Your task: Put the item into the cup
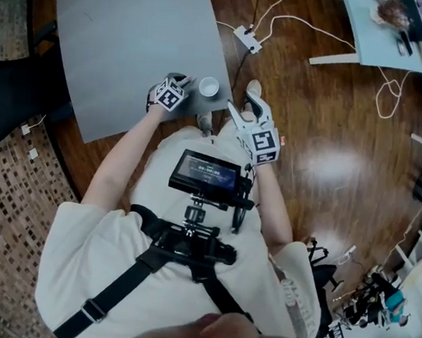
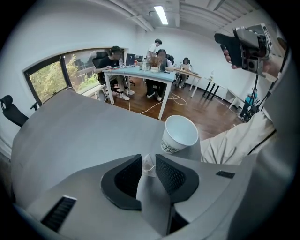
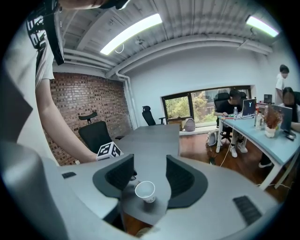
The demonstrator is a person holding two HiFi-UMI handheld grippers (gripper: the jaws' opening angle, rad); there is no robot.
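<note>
Now | grey table [image 1: 128, 34], cup [image 1: 209, 87] near edge | wooden floor [image 1: 333, 156]

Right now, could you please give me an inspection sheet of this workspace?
Surface: grey table, holding only the job's things.
Job's things: white cup, upright and empty, near the table's edge; small pale item on the table.
Clutter: nothing seen.
Grippers: left gripper open, jaws either side of the item; right gripper open, empty.
Cables: white cables and power strip on the wooden floor.
Surroundings: black chair; blue desk.
</note>
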